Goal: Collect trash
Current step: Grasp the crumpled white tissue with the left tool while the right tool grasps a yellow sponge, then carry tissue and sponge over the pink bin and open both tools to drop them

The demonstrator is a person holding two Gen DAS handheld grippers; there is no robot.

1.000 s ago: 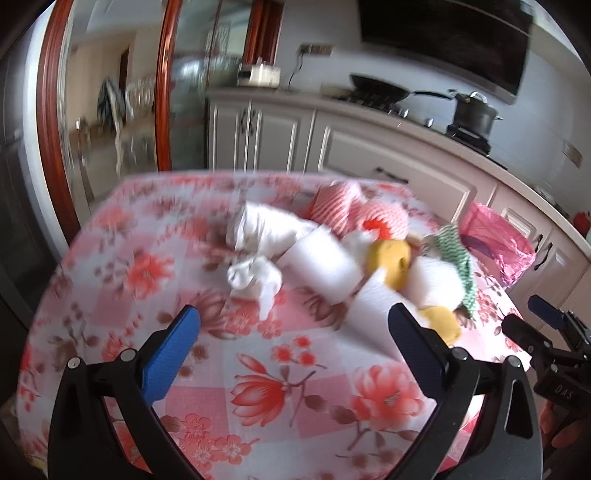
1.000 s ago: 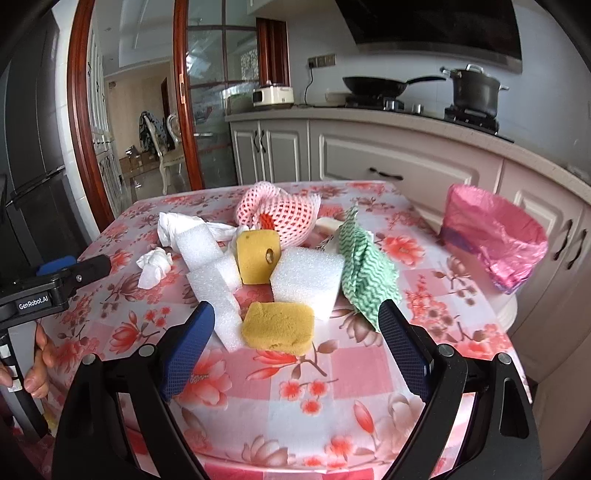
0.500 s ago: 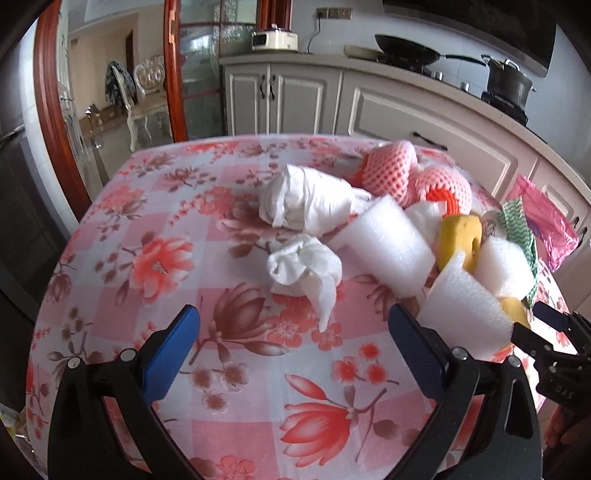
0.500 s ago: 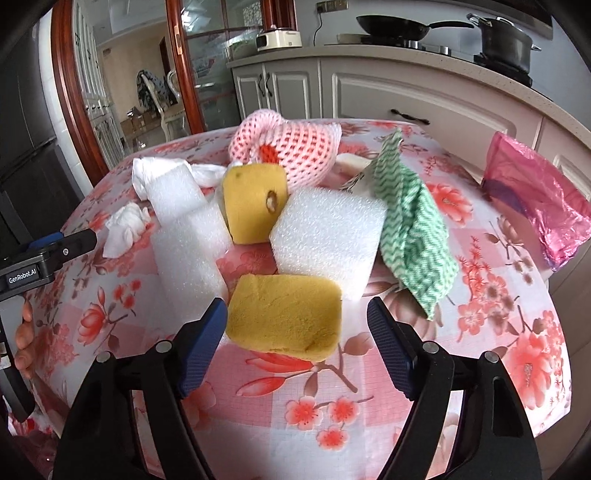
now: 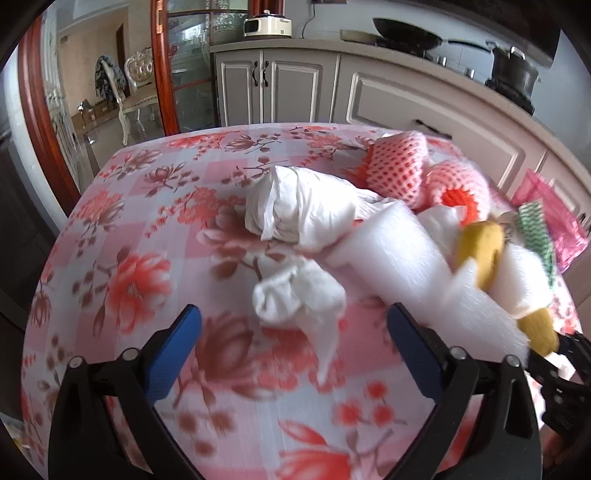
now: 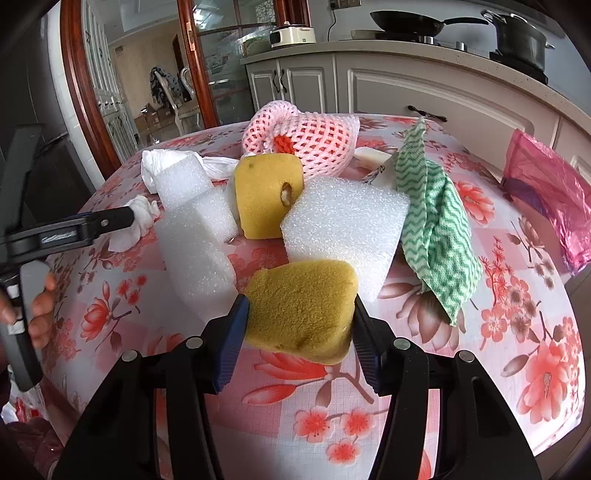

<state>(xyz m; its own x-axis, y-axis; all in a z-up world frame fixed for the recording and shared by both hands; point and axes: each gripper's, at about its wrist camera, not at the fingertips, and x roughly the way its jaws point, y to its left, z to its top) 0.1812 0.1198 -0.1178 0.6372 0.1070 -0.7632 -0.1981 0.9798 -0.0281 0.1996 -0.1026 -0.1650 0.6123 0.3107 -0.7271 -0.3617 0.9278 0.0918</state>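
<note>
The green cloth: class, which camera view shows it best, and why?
The right wrist view: the green cloth lies whole and sharp on the table, beside a white foam block. The left wrist view catches only a blurred strip near the edge.

This is a home kitchen. Behind the table [image 6: 480, 387], with its pink floral oilcloth, runs a row of cream panelled cabinets [image 6: 424, 96] under a pale worktop. On that worktop, to the right, a black frying pan [image 6: 406, 20] and a dark lidded pot [image 6: 521, 37] sit on a hob; further left stands a small white cooker [image 6: 291, 35]. Left of the cabinets, a wood-framed glass door [image 6: 218, 70] shows a room with a chair [image 6: 173, 92].
</note>
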